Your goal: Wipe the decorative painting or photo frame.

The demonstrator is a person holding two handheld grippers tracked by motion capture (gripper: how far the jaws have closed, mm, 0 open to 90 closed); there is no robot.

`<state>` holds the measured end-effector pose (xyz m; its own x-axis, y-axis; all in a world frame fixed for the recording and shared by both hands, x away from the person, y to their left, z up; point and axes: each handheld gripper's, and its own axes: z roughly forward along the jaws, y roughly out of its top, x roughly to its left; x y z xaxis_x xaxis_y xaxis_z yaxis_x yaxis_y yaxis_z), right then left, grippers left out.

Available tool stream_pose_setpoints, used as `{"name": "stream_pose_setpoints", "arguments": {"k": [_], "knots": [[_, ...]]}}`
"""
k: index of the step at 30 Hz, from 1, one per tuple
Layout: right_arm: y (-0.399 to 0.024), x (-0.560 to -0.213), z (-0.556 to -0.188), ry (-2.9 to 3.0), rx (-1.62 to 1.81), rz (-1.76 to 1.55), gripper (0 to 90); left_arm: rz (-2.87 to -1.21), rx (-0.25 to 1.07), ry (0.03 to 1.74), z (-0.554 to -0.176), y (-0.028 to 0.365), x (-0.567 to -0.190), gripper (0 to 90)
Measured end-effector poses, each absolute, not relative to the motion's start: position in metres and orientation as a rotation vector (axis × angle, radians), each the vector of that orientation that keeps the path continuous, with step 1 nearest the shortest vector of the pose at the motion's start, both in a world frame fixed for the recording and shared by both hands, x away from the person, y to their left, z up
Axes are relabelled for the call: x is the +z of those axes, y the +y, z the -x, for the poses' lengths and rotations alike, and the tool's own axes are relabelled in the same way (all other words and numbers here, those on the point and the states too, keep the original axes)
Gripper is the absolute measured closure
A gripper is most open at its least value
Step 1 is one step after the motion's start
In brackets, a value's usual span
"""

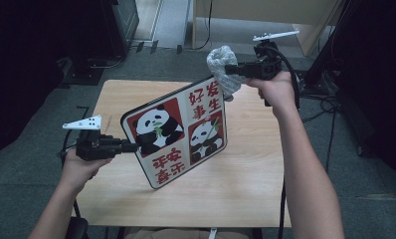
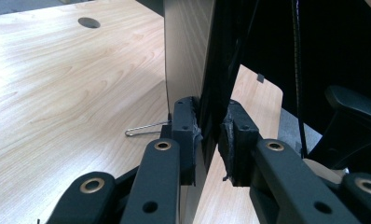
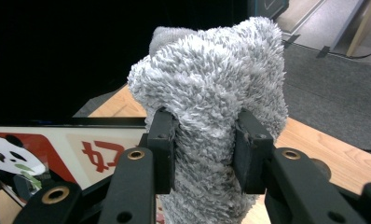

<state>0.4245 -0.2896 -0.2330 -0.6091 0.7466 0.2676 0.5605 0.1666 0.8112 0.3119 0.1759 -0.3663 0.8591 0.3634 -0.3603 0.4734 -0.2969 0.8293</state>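
High view: left gripper (image 1: 131,147) clamps tilted panda board (image 1: 178,132), right gripper (image 1: 231,69) clamps cloth (image 1: 221,62).

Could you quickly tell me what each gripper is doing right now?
Left gripper: closed on the edge of the panda board.
Right gripper: closed on the grey cloth.
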Motion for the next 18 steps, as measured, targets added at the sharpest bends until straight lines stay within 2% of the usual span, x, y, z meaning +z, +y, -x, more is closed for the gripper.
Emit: {"name": "stream_pose_setpoints", "arguments": {"k": [18], "knots": [[-0.306, -0.256, -0.424, 2.230, 1.405, -1.330, 65.1, -1.913, -0.125, 0.622, -0.312, 0.177, -0.367, 77.6]]}}
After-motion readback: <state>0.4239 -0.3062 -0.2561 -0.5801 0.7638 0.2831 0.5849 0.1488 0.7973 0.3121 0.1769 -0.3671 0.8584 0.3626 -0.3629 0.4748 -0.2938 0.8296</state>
